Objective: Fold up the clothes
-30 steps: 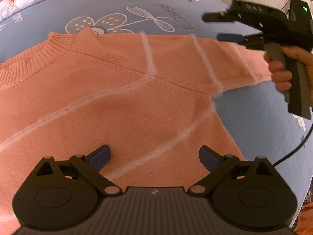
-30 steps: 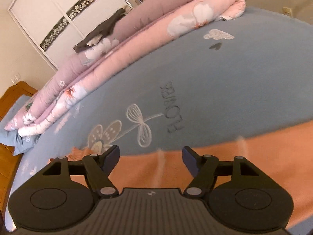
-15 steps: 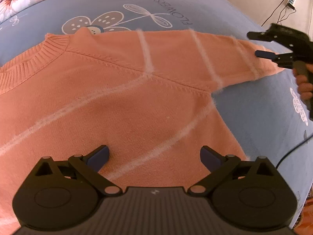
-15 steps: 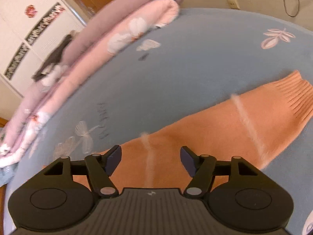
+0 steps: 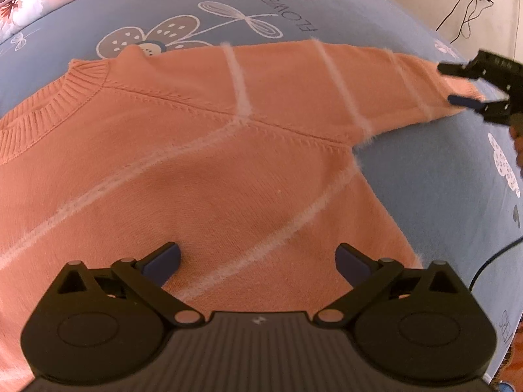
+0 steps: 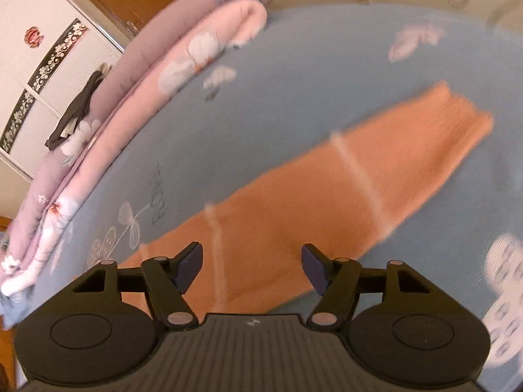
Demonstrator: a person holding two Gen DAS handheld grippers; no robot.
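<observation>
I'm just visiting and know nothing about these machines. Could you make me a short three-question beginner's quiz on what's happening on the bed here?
1. True or false: the orange knitted sweater with pale stripes lies spread flat on the blue flower-print bedsheet.
2. Which gripper is at the sweater's ribbed sleeve cuff? A) left gripper B) right gripper
3. Fill in: the folded pink and purple floral quilt lies along the bed's far ____.

Key:
1. True.
2. B; its jaws are apart around the cuff, nothing gripped. The left gripper hovers open over the sweater's body.
3. Edge.
</observation>
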